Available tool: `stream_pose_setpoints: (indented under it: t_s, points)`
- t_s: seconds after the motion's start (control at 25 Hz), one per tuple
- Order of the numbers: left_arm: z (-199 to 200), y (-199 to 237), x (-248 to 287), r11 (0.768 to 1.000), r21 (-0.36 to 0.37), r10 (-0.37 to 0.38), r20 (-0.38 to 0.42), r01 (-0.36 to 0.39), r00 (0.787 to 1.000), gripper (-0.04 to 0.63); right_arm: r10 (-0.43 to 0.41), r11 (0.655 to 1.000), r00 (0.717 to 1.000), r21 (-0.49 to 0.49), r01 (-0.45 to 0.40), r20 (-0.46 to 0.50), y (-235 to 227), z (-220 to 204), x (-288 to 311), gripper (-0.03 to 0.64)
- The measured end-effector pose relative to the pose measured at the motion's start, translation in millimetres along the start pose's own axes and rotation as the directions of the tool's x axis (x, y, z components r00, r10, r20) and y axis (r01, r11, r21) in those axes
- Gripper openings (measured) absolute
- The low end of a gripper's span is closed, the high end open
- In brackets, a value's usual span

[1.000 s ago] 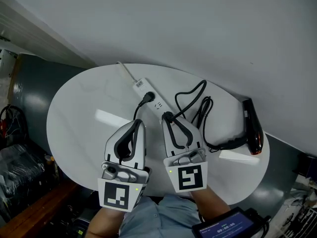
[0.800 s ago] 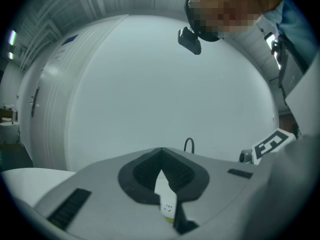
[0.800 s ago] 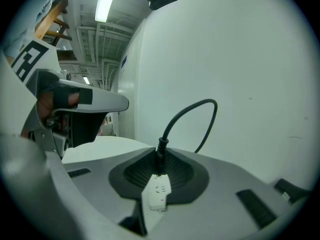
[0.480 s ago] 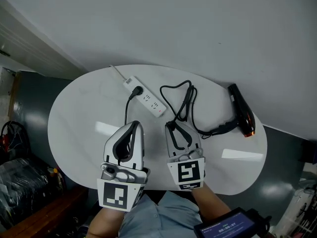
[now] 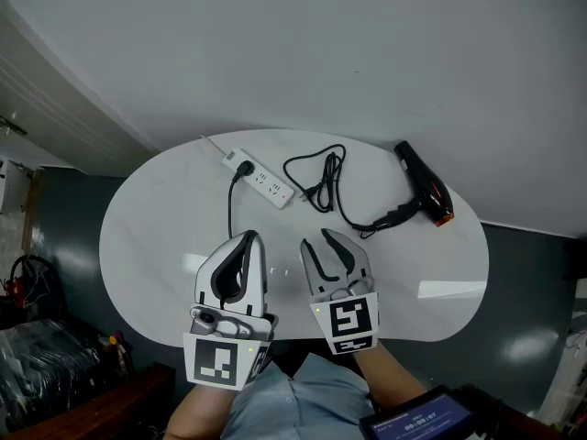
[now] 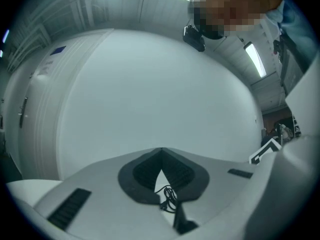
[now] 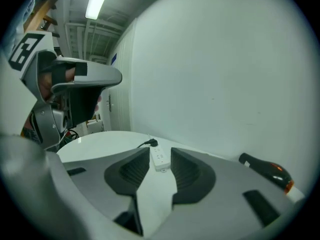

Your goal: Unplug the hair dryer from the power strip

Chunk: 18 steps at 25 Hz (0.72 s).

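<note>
A white power strip (image 5: 260,180) lies at the back of the white oval table (image 5: 156,236), with one black plug (image 5: 243,167) in it. The black hair dryer (image 5: 422,193) with an orange nozzle lies at the back right, and its black cord (image 5: 316,177) is looped loose between dryer and strip. My right gripper (image 5: 328,241) hovers near the front edge, its jaws opening with nothing between them. Through them the right gripper view shows the strip (image 7: 160,160) and the dryer (image 7: 267,170). My left gripper (image 5: 249,237) is shut beside it, holding nothing.
A black cord (image 5: 229,211) runs from the plugged socket toward my left gripper. A plain white wall (image 5: 367,53) rises right behind the table. A dark handheld screen (image 5: 431,418) shows at the bottom right. Dark floor lies on both sides of the table.
My right gripper let go of the dryer's plug and opened wide. Both grippers drew back toward the table's front edge, away from the strip. The cord now rests on the table.
</note>
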<state>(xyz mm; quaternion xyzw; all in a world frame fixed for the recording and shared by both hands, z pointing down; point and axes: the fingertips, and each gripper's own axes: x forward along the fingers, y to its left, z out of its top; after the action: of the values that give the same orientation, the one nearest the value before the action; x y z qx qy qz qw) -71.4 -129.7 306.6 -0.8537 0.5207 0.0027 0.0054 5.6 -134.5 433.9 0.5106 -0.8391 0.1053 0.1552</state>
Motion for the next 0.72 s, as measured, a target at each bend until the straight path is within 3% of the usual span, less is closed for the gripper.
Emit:
stream_pose_setpoints:
  t_s: [0.24,0.32,0.44,0.64,0.72]
  points:
    - [43,3,-25,0.998,0.058,0.029,0.088,-0.034,0.996,-0.002,0.013,1.0,0.99,-0.007,-0.012,0.14,13,57,-36,0.119]
    - [57,6,-32,0.996,0.071,0.044,0.119,-0.053,0.992,-0.002,0.009,1.0,0.98,-0.022,-0.005,0.198,16,80,-48,0.064]
    - [71,5,-44,0.996,0.046,0.063,0.142,-0.07,0.988,-0.002,0.012,0.998,0.962,-0.058,0.004,0.272,23,108,-69,0.011]
    - [88,3,-65,0.996,0.033,0.076,0.176,-0.083,0.982,-0.002,0.012,0.994,0.931,-0.104,0.028,0.364,39,137,-97,0.002]
    - [92,1,-71,0.996,0.045,0.073,0.191,-0.083,0.979,-0.002,0.018,0.992,0.903,-0.12,0.038,0.43,44,151,-107,0.002]
